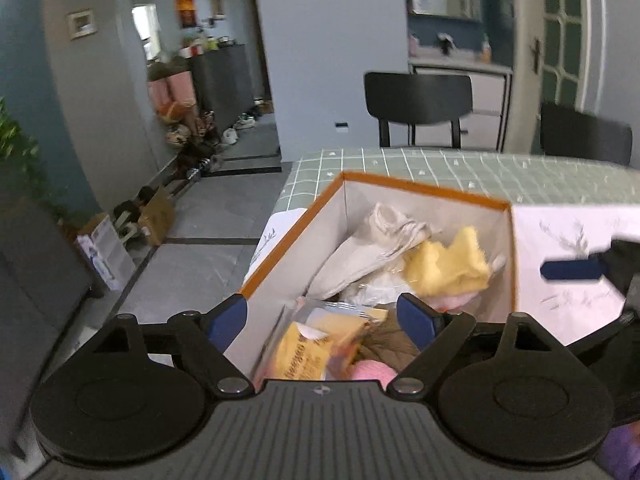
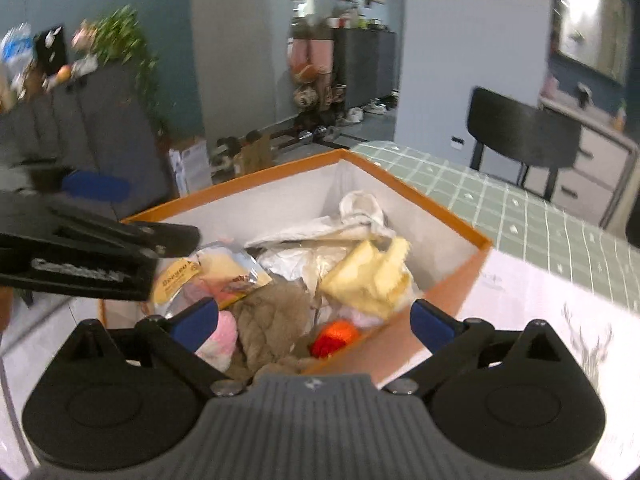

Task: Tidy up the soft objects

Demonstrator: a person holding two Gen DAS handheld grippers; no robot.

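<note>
Even, soft daylight indoors; no hard shadows. Brightest sources: a doorway window [image 1: 145, 28] down the hall and a mirror [image 2: 592, 36] with blown-out glare. Motion blur smears the plant [image 2: 120, 36] and box contents [image 1: 360, 280]. Strong fisheye bending at edges; corners vignetted black

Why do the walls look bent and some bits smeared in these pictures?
Left wrist view: the fisheye lens bows the door frame, and the other gripper at the right edge is motion-smeared. Right wrist view: the cabinet top and plant at left are blurred, and the mirror glares white.
</note>
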